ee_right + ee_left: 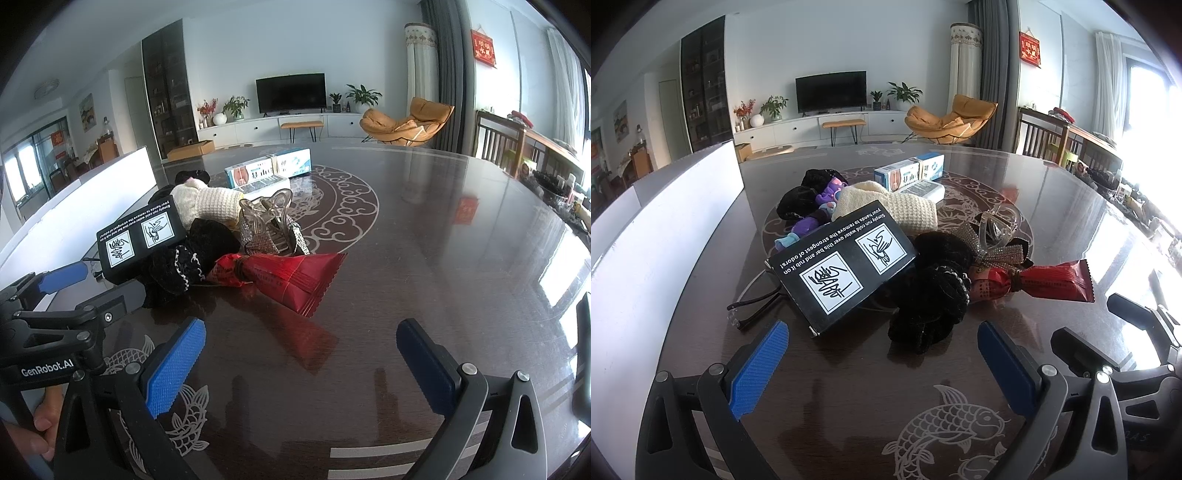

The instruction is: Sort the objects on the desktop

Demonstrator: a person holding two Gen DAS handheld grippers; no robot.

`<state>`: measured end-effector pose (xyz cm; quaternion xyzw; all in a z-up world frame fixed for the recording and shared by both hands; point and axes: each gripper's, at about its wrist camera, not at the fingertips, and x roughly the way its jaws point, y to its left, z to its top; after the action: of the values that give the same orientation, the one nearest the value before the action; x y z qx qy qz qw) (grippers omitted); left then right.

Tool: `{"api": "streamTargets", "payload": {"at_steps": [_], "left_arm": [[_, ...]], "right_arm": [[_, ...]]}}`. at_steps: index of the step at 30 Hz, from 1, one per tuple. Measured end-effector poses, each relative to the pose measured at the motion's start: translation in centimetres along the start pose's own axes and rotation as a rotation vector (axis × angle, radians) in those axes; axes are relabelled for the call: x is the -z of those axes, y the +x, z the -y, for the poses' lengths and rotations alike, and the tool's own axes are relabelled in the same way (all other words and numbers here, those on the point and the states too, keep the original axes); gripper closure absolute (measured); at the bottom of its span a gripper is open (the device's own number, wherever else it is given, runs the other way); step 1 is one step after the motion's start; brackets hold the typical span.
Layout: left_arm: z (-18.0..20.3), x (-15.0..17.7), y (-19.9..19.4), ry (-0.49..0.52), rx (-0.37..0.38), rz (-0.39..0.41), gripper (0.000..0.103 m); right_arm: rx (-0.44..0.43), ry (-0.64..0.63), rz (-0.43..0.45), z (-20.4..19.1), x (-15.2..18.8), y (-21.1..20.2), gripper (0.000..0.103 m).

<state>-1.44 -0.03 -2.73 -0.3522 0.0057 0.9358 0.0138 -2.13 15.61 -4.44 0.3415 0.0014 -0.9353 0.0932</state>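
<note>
A pile of objects lies on the dark round table (1052, 206). A black box with white pictograms (842, 266) leans on the pile, next to a black scrunchie (931, 295), a red snack packet (1038, 282), a clear hair claw (999, 225), a cream knitted cloth (890, 206), a purple toy (820, 214) and medicine boxes (910, 173). My left gripper (882, 339) is open, just short of the box and scrunchie. My right gripper (301, 343) is open, just short of the red packet (291, 277). The black box (138, 240) also shows in the right wrist view.
A white storage box (665, 236) stands along the table's left side. Thin black-framed glasses (753, 306) lie under the black box. The left gripper's body (55, 332) shows at the left of the right wrist view. Chairs stand beyond the table's right edge (1049, 136).
</note>
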Motion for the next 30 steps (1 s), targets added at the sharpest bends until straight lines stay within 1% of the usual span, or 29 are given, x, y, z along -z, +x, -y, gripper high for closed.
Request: {"api": "streamTargets", "payload": {"at_steps": [4, 7, 9, 12, 15, 16, 17, 20, 22, 25, 26, 30], "left_arm": [[-0.1, 0.0, 0.1, -0.007, 0.002, -0.009, 0.0], [-0.3, 0.0, 0.2, -0.023, 0.009, -0.016, 0.0], [-0.4, 0.0, 0.2, -0.029, 0.004, -0.023, 0.0], [-0.4, -0.1, 0.4, -0.034, -0.016, -0.033, 0.0], [-0.3, -0.2, 0.7, -0.015, -0.033, -0.053, 0.0], [-0.2, -0.4, 0.9, -0.001, -0.037, -0.071, 0.0], [-0.2, -0.5, 1.2, 0.015, -0.042, -0.091, 0.0], [-1.1, -0.9, 1.8, 0.023, -0.052, -0.137, 0.0], [-1.7, -1.0, 2.4, 0.046, -0.058, -0.175, 0.0], [-2.4, -1.0, 3.6, 0.089, -0.067, -0.233, 0.0], [-2.6, -0.9, 4.0, 0.098, -0.07, -0.245, 0.0], [-3.4, -1.4, 5.2, 0.062, -0.019, -0.243, 0.0]], "right_arm": [[-0.015, 0.002, -0.035, 0.1, 0.0, 0.5, 0.0], [-0.034, -0.018, -0.102, -0.2, 0.1, 1.3, 0.0], [-0.022, -0.044, -0.148, -0.5, 0.1, 1.9, 0.0], [-0.009, -0.073, -0.19, -0.9, 0.1, 2.5, 0.0], [0.0, -0.098, -0.244, -1.1, -0.4, 3.5, 0.0], [0.004, -0.115, -0.262, -1.2, -0.5, 3.9, 0.0], [-0.001, -0.125, -0.265, -1.2, -0.7, 4.1, 0.0], [-0.036, -0.187, -0.268, -1.5, -1.3, 4.7, 0.0], [-0.064, -0.187, -0.276, -1.2, -2.0, 5.7, 0.0], [-0.047, -0.173, -0.281, -0.6, -3.2, 6.9, 0.0], [-0.042, -0.166, -0.277, -0.3, -3.6, 7.3, 0.0], [-0.032, -0.153, -0.261, 0.3, -4.4, 8.1, 0.0]]}}
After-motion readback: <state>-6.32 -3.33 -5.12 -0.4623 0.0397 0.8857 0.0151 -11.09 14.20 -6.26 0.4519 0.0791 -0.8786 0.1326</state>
